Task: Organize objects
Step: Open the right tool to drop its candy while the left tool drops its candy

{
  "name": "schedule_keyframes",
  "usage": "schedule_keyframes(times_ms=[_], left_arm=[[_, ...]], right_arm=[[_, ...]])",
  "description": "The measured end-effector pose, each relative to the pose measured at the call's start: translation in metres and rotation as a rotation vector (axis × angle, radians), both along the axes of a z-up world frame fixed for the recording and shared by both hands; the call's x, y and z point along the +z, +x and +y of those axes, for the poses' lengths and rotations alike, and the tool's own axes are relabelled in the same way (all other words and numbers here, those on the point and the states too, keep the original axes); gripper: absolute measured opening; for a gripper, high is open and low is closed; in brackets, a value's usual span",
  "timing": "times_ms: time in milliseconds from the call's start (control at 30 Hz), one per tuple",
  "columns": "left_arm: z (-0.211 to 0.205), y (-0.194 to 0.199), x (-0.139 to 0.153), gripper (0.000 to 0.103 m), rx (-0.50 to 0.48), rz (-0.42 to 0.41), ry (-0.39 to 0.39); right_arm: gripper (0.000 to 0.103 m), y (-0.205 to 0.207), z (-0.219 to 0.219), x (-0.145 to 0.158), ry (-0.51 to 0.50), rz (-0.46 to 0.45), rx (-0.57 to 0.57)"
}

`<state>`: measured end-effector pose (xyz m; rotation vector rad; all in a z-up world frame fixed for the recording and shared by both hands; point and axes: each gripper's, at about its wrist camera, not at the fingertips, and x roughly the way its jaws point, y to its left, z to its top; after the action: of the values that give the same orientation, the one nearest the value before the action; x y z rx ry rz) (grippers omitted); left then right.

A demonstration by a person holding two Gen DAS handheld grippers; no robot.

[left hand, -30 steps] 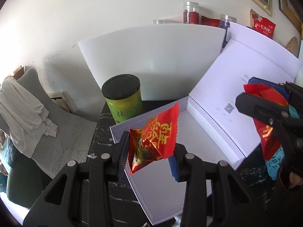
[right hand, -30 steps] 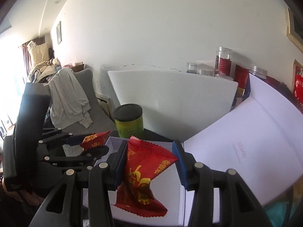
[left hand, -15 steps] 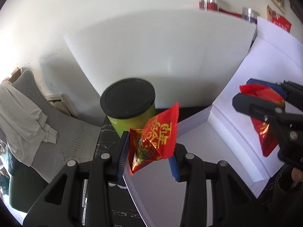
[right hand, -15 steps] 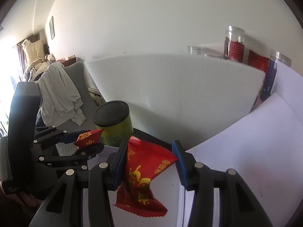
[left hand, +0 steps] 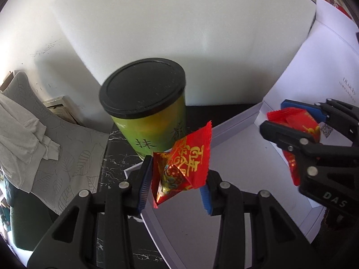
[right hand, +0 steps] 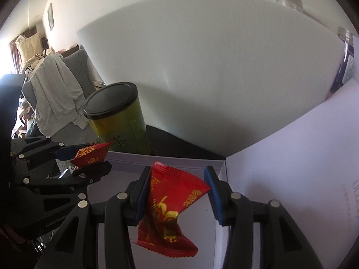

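The round green tin with the black lid point(left hand: 145, 114) loses its base behind the red foil snack packet point(left hand: 184, 163). Beyond the fingers, clear plastic jars point(right hand: 345, 51) sit half hidden by the white foam board point(right hand: 213, 67), labels unreadable.

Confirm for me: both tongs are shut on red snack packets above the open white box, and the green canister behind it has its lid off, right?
Not quite. The green canister has its black lid on, as the left wrist view shows. The rest stands: the left tongs and right tongs each grip a red packet above the open white box.
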<state>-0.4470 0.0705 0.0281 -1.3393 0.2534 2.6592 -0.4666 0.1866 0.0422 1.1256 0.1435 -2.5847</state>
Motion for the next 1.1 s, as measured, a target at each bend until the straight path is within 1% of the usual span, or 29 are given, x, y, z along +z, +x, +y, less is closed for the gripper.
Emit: schedule_keyframes(times_ms=[167, 333, 433, 500, 633, 767, 833, 967, 1067, 1100], left_arm=[[0.010, -0.001, -0.010, 0.036, -0.036, -0.029, 0.004], [0.015, -0.001, -0.019, 0.036, -0.049, -0.047, -0.018], [0.015, -0.003, -0.024, 0.036, -0.043, -0.063, -0.010], [0.017, -0.003, -0.027, 0.036, -0.040, -0.070, -0.021], [0.017, -0.002, -0.027, 0.036, -0.043, -0.074, -0.027], [0.017, -0.001, -0.028, 0.039, -0.030, -0.080, -0.024], [0.017, -0.003, -0.031, 0.042, -0.016, -0.099, -0.015], [0.017, -0.005, -0.036, 0.042, -0.006, -0.141, 0.009], [0.016, -0.003, -0.034, 0.043, 0.007, -0.136, 0.006], [0.016, -0.002, -0.033, 0.044, 0.007, -0.136, 0.009]], right_arm=[[0.048, -0.004, 0.004, -0.013, 0.017, -0.030, -0.021], [0.048, -0.007, 0.004, -0.022, 0.031, -0.048, -0.028], [0.047, -0.006, 0.004, -0.023, 0.031, -0.047, -0.026], [0.046, -0.005, 0.003, -0.023, 0.034, -0.039, -0.026], [0.046, -0.006, 0.000, -0.023, 0.043, -0.039, -0.026], [0.046, -0.007, 0.000, -0.023, 0.035, -0.051, -0.038], [0.046, -0.008, 0.001, -0.021, 0.031, -0.055, -0.041], [0.047, -0.011, 0.003, -0.022, 0.033, -0.065, -0.058], [0.048, -0.013, 0.003, -0.023, 0.028, -0.076, -0.065], [0.050, -0.012, 0.003, -0.023, 0.029, -0.076, -0.063]])
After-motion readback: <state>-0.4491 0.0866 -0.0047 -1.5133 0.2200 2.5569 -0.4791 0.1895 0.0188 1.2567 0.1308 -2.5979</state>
